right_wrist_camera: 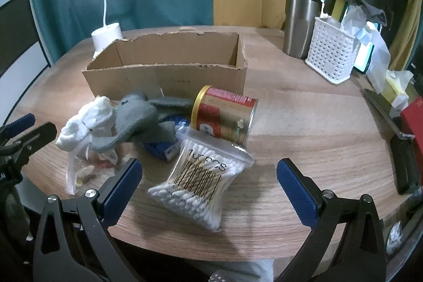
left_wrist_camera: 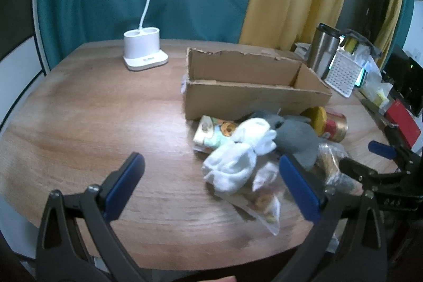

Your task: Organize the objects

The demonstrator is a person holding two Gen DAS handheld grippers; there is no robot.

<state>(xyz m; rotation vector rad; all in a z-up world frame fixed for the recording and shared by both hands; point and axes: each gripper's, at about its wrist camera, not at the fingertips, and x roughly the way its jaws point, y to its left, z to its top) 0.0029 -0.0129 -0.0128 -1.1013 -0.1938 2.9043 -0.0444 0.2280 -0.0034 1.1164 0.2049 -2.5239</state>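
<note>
Grey sock half hiding blue packet, both tongs spread, gripping nothing.

The counter is wood-grain, smooth with a faint sheen. On it the cardboard box is matt brown paperboard with ragged, torn top edges. In front of the box, the white socks and grey socks are soft knitted cloth, fuzzy and matt. Beside them the can is glossy metal with a gold rim and a printed red label. Before the can, the cotton-swab bag is clear, shiny plastic film. To the right of the box, the tumbler is brushed steel and the basket perforated white plastic. The fingers carry ribbed blue pads on matt black arms.
</note>
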